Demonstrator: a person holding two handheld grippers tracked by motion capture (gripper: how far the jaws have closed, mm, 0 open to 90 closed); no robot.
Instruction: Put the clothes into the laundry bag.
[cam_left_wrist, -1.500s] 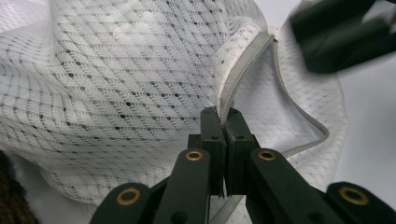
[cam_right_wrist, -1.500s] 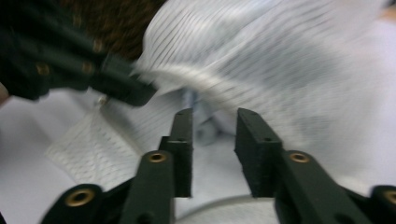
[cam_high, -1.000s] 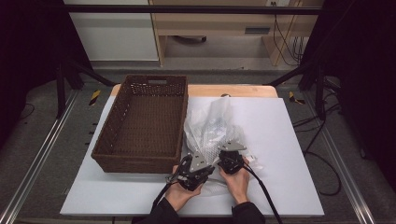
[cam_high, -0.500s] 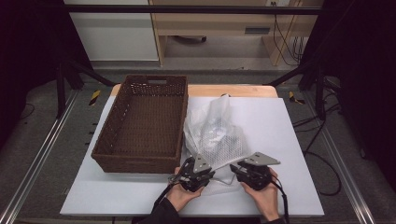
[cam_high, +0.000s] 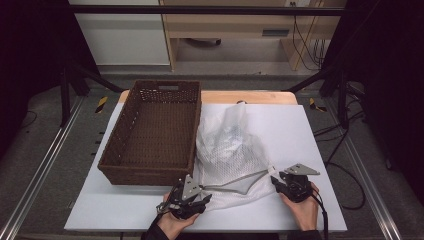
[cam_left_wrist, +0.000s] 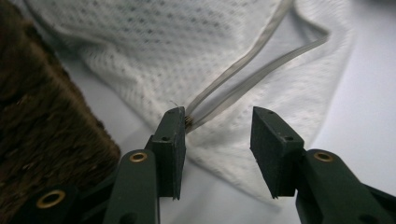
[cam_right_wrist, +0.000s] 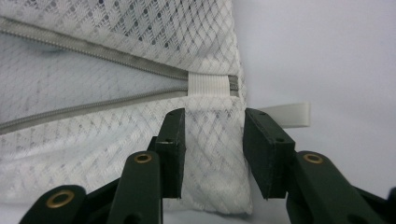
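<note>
A white mesh bag (cam_high: 227, 145) lies on the white table, with its grey zipper (cam_high: 240, 180) parted along the near edge. My left gripper (cam_high: 202, 196) is at the zipper's left end, jaws open. In the left gripper view the zipper end (cam_left_wrist: 189, 119) touches the tip of the left jaw, and my left gripper (cam_left_wrist: 217, 116) holds nothing. My right gripper (cam_high: 276, 182) is at the bag's right corner. In the right gripper view its open jaws straddle the mesh corner (cam_right_wrist: 212, 154) just below the zipper's white end tab (cam_right_wrist: 208, 85).
A dark brown wicker basket (cam_high: 145, 172) stands empty just left of the bag, close to my left gripper. A white strap loop (cam_right_wrist: 287, 113) sticks out from the bag's corner. Bare white table (cam_high: 310, 130) lies to the right and behind.
My right gripper has moved right, from beside the left gripper to the bag's right corner. The zipper opening is now stretched out between the two. My left gripper has barely moved.
</note>
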